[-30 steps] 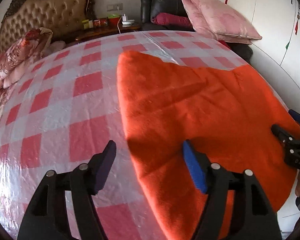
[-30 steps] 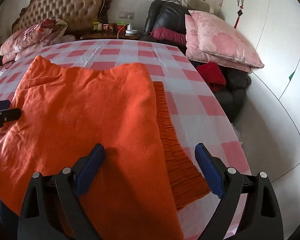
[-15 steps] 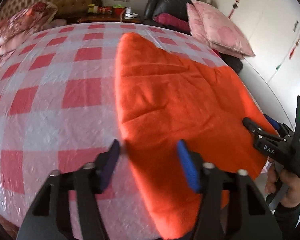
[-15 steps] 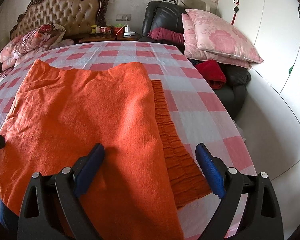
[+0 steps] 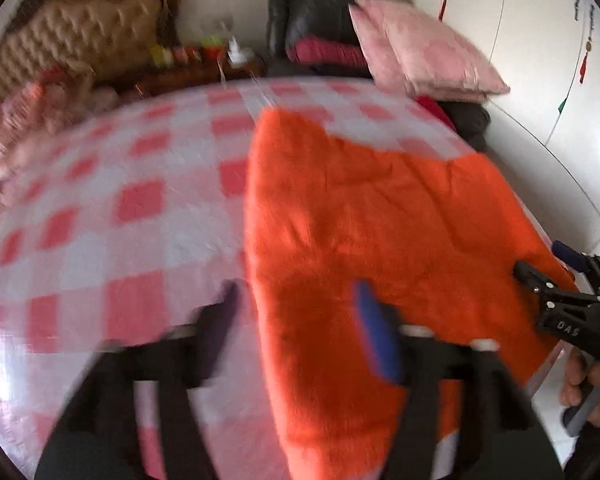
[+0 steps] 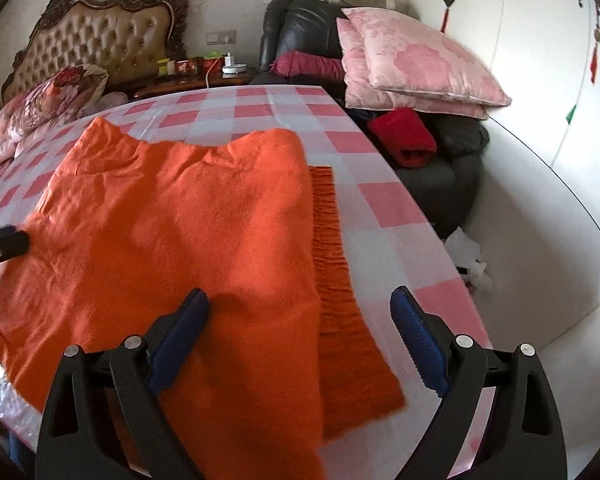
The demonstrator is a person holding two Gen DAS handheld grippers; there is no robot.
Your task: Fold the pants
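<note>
A pair of bright orange fleecy pants lies spread flat on a table covered with a glossy pink-and-white checked cloth, near its front edge, with a ribbed orange waistband strip showing along the right side. Beyond the far end of the table stand a tufted tan headboard with a carved dark frame, a floral quilt bundle and a dark wooden nightstand crowded with small boxes. To the right a black leather armchair is heaped with two pink floral pillows, a maroon roll and a red folded garment.

The left gripper hovers over the left edge of the pants, its jaws opening, the cloth edge lying below the gap and not pinched. The right gripper hangs over the waistband side with its blue pads wide apart and nothing between them. A hand holds its handle at the lower right of the left wrist view.

That left view is badly smeared by motion, so the pads and the nightstand items are hard to read. The near hem of the pants is hidden behind both grippers' black frames.
</note>
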